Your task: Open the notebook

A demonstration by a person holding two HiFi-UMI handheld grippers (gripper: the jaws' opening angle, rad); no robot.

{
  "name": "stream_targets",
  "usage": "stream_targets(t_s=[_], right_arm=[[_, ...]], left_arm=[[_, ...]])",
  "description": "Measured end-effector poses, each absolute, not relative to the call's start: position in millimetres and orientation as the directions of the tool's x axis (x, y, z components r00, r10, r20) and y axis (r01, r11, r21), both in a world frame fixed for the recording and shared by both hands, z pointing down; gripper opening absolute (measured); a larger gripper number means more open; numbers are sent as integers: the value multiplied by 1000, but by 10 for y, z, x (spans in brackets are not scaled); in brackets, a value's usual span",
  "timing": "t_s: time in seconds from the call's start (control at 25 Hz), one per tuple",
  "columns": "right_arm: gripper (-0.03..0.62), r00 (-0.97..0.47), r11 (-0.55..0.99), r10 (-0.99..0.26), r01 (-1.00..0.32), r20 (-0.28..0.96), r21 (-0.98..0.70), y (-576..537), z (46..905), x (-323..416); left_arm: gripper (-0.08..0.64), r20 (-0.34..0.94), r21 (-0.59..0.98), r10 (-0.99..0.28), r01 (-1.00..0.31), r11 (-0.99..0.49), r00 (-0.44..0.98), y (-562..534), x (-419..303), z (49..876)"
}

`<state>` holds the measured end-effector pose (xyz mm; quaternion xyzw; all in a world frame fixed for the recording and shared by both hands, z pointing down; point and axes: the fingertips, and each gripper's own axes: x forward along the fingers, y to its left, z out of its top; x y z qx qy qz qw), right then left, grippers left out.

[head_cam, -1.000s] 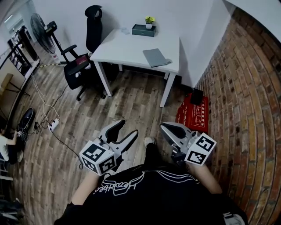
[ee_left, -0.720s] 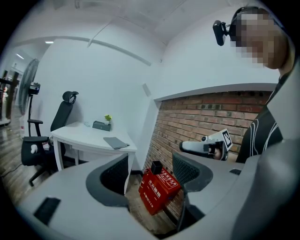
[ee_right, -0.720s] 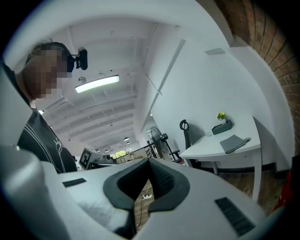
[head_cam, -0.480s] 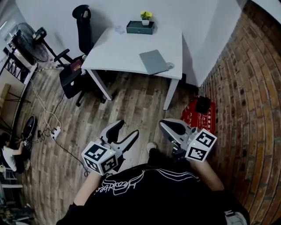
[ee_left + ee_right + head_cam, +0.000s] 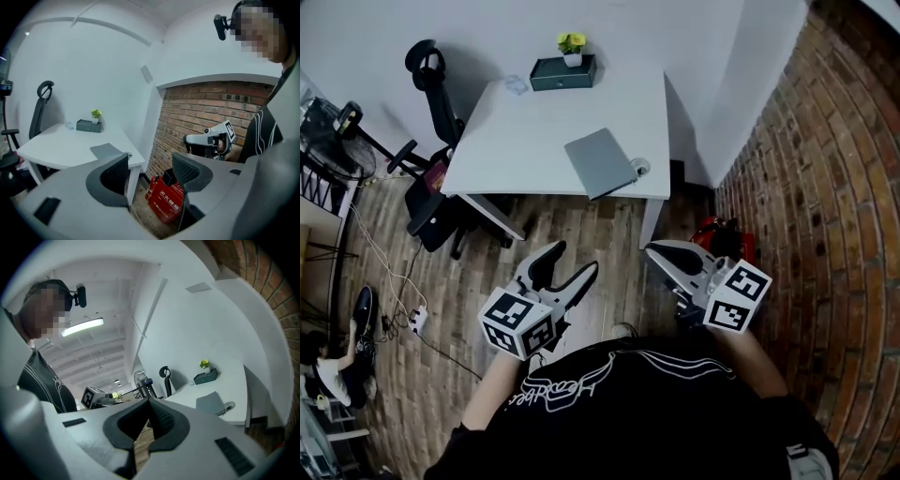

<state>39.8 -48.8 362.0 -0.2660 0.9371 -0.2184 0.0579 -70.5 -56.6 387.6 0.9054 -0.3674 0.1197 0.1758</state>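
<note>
left claw: the left claw is spread wide. It's just been opening up and there's nothing between the jaws, only a red printed box on the floor way behind.
right claw: the right claw has its tips pressed together, pinching nothing.
where they hang: both are out in front of the person's black shirt, over the wood-plank floor, well apart from the table.
notebook: a thin, flat, grey closed notebook, lying askew near the front right of the white rectangular table, cover still down.
right next to it: a small round white thing just beside its right corner, can't tell what it is.
further back: a dark green box with a little yellow-flowered potted plant on or just behind it, by the wall.
how it'll handle (my guess): looks light, stiff and smooth, so it'll probably skate on the table if only one edge gets pushed.
where to grab: I'd pin the bottom half with one claw and nip the cover's free edge with the other. Can't tell from here which side the spine is on.
</note>
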Motion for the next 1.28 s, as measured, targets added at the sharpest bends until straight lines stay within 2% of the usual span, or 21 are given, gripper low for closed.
stream_targets(t_s=[0.28,0.64,1.04,1.28], right_arm=[[2,-820,751,-572,-539,33,-381,-722,3564,611],[2,-777,694,-627,-586,50,-419,-977,3661,777],[2,-731,622,-677,-630,84,-465,-1566,3793,895],[2,-697,563,-708,-653,111,-508,-1824,3961,1003]], left_arm=[[298,368,175,-587,-674,-718,721,-930,-403,3947],[298,444,65,-576,-666,-743,687,-1381,-261,4172],[296,538,113,-495,-640,-760,682,-2107,-136,4708],[296,603,56,-474,-627,-777,641,-2524,-62,5125]])
